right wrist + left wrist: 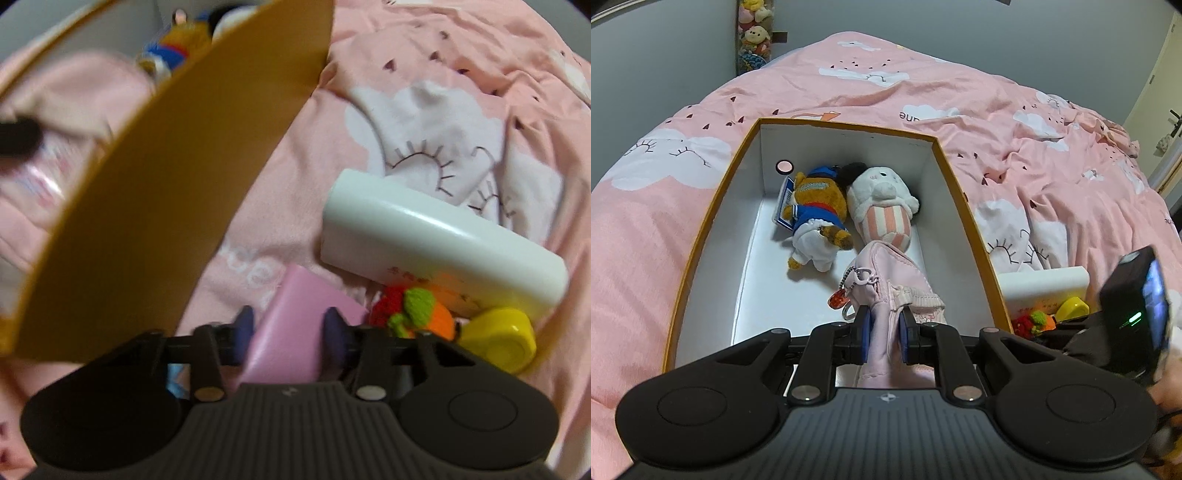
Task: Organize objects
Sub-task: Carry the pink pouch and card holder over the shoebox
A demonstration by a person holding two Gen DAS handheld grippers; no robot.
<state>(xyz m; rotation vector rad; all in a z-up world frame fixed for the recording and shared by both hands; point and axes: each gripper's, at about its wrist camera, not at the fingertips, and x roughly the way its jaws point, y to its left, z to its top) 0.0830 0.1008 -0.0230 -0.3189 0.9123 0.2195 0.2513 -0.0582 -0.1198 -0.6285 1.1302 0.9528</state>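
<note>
An orange-rimmed white box (938, 144) lies on the pink bed. In it lie a brown bear plush in blue (816, 210) and a white plush with pink stripes (882, 206). My left gripper (885, 332) is shut on a pink pouch (886, 273) with a keychain, holding it over the box's near end. My right gripper (290, 332) is just right of the box's outer wall (166, 206), its pads on either side of a pink flat case (291, 332); the view is blurred. The right gripper body shows in the left wrist view (1134, 314).
A white bottle with a yellow cap (436, 240) and a red, green and orange knitted toy (413, 310) lie on the quilt (443, 74) right of the box. A wall and a hanging strip of plush toys (755, 33) stand behind the bed.
</note>
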